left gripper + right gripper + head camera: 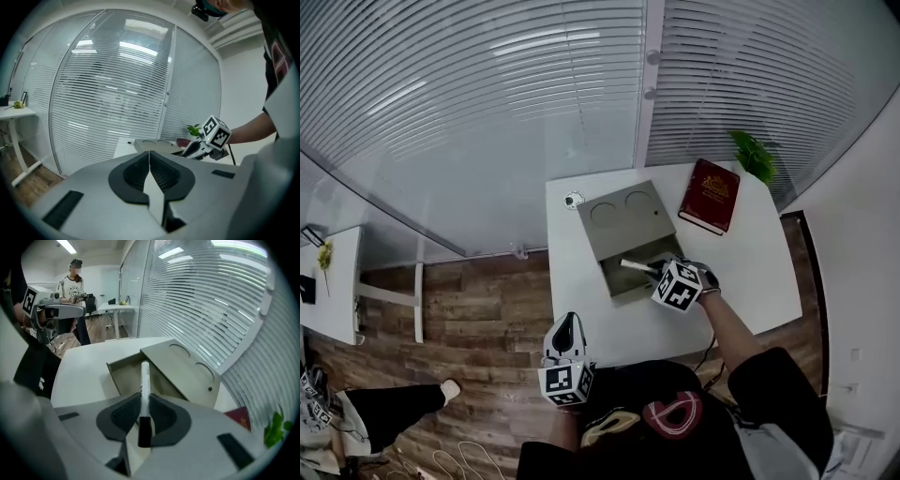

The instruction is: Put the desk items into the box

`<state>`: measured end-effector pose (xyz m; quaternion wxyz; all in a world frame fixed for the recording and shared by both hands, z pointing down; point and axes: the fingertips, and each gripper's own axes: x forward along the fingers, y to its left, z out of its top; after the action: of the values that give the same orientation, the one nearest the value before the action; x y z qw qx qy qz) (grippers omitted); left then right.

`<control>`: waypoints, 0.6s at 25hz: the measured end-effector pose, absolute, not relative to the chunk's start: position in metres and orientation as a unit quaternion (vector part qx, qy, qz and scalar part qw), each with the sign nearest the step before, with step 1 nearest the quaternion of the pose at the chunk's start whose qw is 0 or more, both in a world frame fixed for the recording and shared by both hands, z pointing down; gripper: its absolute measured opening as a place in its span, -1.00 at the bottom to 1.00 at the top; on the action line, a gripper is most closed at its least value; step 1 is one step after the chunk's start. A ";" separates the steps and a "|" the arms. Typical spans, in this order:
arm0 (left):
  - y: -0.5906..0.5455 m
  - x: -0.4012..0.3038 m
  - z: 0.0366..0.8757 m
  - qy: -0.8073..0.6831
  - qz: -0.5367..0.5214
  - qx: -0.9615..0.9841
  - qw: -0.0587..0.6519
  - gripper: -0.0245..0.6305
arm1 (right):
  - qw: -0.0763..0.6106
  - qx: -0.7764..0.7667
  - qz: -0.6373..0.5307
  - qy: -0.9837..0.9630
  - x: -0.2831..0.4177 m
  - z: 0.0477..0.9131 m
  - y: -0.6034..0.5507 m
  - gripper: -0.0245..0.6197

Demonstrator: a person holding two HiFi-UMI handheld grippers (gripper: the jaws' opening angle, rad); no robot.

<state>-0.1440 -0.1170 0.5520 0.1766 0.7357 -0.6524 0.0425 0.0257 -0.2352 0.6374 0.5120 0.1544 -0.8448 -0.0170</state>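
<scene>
One marker (pixel 635 266) sits in our right gripper (pixel 652 272), over the box (pixel 623 217) at twelve o'clock in the head view. Left gripper view: our left gripper (pixel 149 159) is closed, empty. Right gripper view: jaws pinch the marker above the box.

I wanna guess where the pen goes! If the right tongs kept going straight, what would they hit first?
Probably the inside of the open box: the pen held in the right tongs points down into it. Depth is unclear.
</scene>
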 end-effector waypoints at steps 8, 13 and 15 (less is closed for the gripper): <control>-0.116 -0.156 0.558 -0.668 0.051 0.720 0.180 -0.86 | 0.546 0.111 -0.032 -0.830 0.001 0.655 -0.239 -0.70; -0.118 -0.161 0.561 -0.673 0.053 0.714 0.186 -0.86 | 0.549 0.103 -0.028 -0.829 -0.006 0.661 -0.244 -0.70; -0.118 -0.162 0.562 -0.673 0.056 0.714 0.188 -0.86 | 0.551 0.102 -0.024 -0.828 -0.007 0.663 -0.245 -0.70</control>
<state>-0.1619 -0.1180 0.5618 0.1876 0.7137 -0.6726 0.0559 -0.0071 -0.2453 0.6634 0.5505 0.1015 -0.8282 -0.0244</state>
